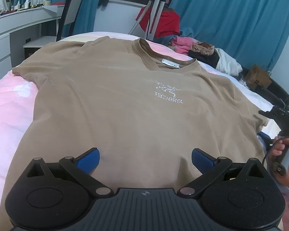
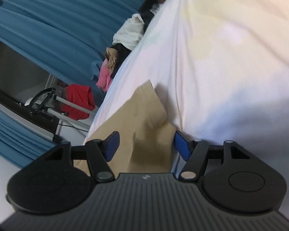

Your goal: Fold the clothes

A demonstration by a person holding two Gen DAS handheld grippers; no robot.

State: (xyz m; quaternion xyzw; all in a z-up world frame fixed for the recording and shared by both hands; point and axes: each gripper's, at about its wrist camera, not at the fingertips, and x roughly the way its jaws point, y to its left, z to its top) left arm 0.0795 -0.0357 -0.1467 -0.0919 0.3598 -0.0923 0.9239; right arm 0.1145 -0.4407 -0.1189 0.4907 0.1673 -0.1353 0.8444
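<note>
**Tan tee spread flat, both grippers wide at its edges**

Your tan cotton T-shirt with the white chest logo [image 1: 125,104] lies face up and flat on the bed with the pale pink-and-white sheet [image 1: 11,115], collar toward the blue curtains [image 1: 231,19]. Your left gripper [image 1: 145,158] hovers over the hem edge nearest you, its blue-padded fingers [image 1: 88,160] spread wide and holding nothing. Your right gripper [image 2: 146,144] is tipped sideways at the shirt's sleeve side, fingers [image 2: 111,145] also spread, with a fold of tan cloth lying between them but not pinched. In the left view your right hand [image 1: 285,159] grips that tool's handle. A heap of pink, black and white clothes [image 1: 200,50] sits by the curtains.
</note>
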